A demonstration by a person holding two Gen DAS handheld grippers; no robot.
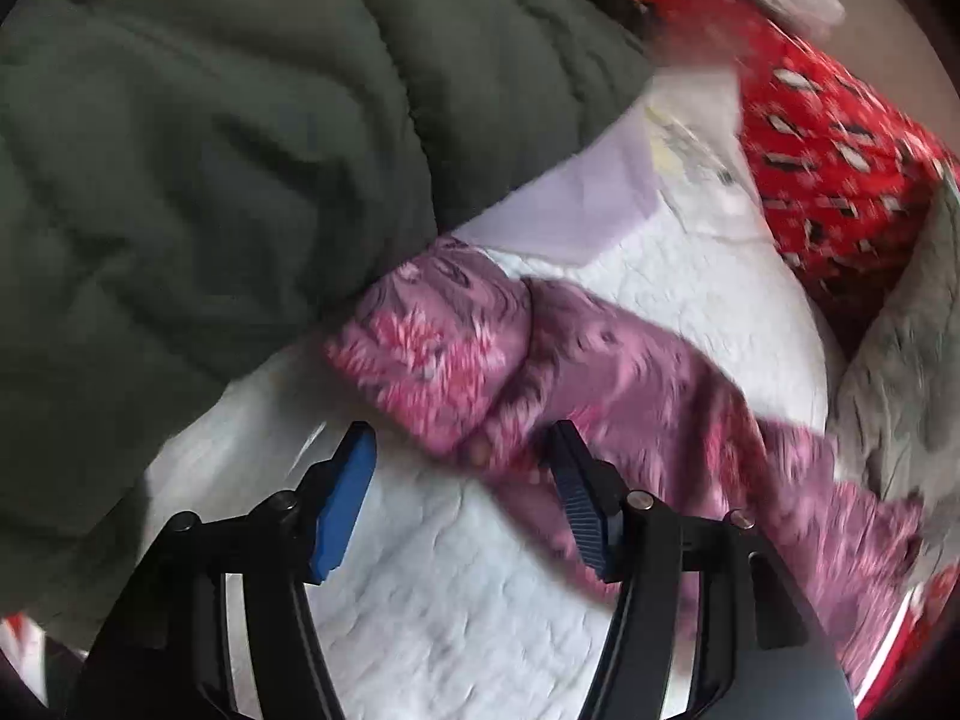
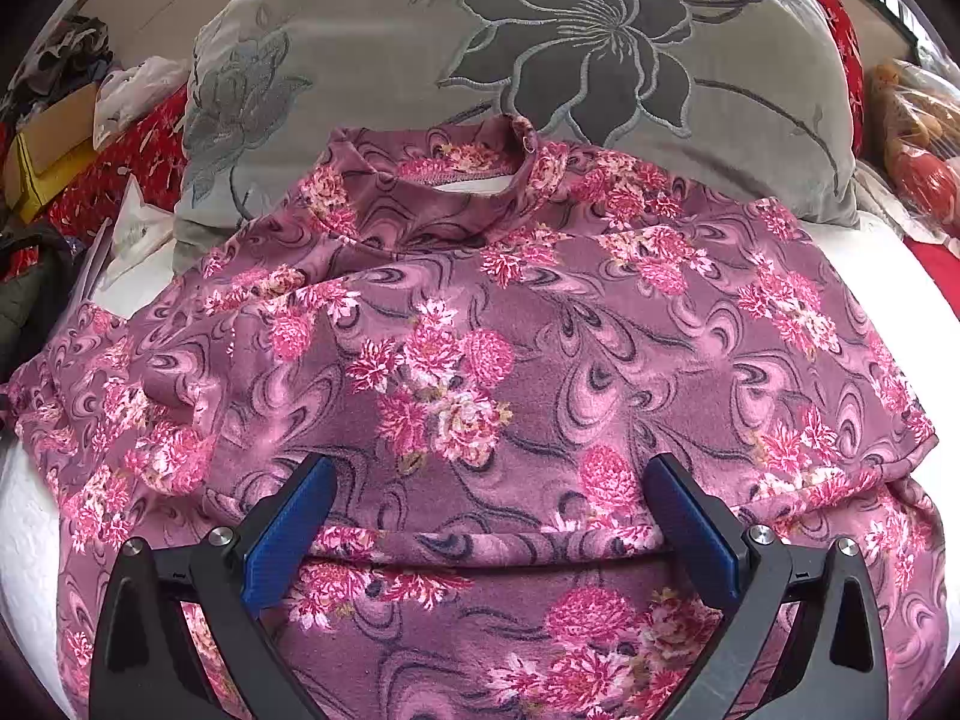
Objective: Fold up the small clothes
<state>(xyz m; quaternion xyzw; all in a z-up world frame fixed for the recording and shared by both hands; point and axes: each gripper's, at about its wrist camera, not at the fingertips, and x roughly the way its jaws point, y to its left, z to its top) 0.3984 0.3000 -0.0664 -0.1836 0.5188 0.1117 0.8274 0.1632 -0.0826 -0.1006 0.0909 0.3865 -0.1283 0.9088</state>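
Observation:
A mauve top with pink flowers [image 2: 480, 324] lies spread on a white quilted bed cover [image 2: 24, 528], its collar [image 2: 474, 171] at the far end against a grey pillow. A folded edge of the fabric [image 2: 480, 546] runs across between the pads of my right gripper [image 2: 489, 468], which stands wide open just above the cloth and grips nothing. In the blurred left wrist view, a sleeve of the same top [image 1: 630, 360] runs diagonally across the cover, doubled back near its end [image 1: 432, 348]. My left gripper [image 1: 459, 450] is open, with the sleeve's tip lying between its fingertips, unpressed.
A dark green quilted cover [image 1: 198, 168] is bunched at the left. Red patterned bedding [image 1: 840, 168] lies beyond. The grey flower-embroidered pillow [image 2: 540, 60] blocks the far side. Boxes and bags [image 2: 54, 144] sit far left, a plastic bag [image 2: 918, 120] far right.

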